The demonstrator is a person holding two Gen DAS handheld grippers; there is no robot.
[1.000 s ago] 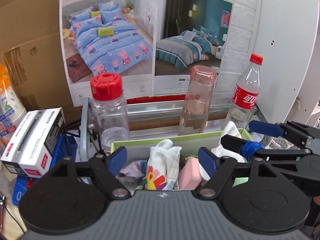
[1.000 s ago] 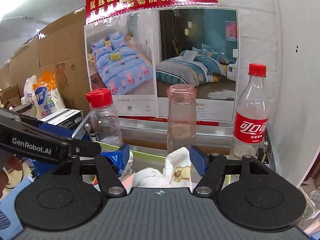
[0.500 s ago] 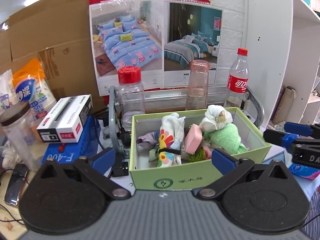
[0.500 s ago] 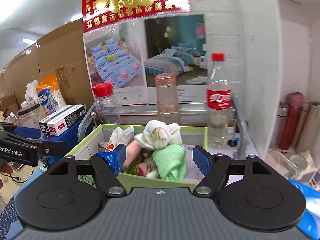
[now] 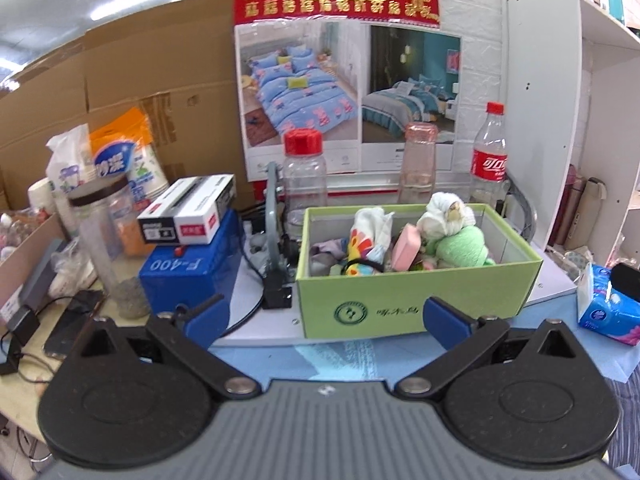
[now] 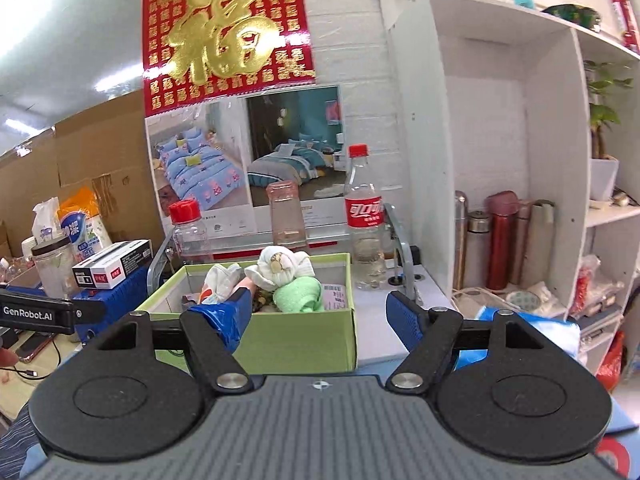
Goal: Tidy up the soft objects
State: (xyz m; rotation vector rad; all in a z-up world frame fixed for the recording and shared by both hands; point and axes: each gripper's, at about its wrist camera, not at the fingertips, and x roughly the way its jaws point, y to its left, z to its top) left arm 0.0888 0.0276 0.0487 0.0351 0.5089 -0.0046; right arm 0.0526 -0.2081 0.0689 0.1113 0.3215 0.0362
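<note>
Both tools have pulled back from the green box (image 5: 416, 300), the left tool (image 5: 324, 320) spread wide and the right tool (image 6: 320, 316) partly open, both empty, leaving the white sock bundle (image 5: 444, 216) and green towel (image 5: 460, 246) inside, so that placement looks finished.

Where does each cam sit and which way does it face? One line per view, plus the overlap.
Left wrist: on the left gripper, looking forward and slightly down at the green box from in front of it; own open fingers show, nothing between them.
Right wrist: on the right gripper, facing the same box from further right, white shelf alongside; own open fingers show, plus the left gripper's side at the left edge.
Shared: the box of soft items, cola bottle, red-capped jar, bedding poster.
</note>
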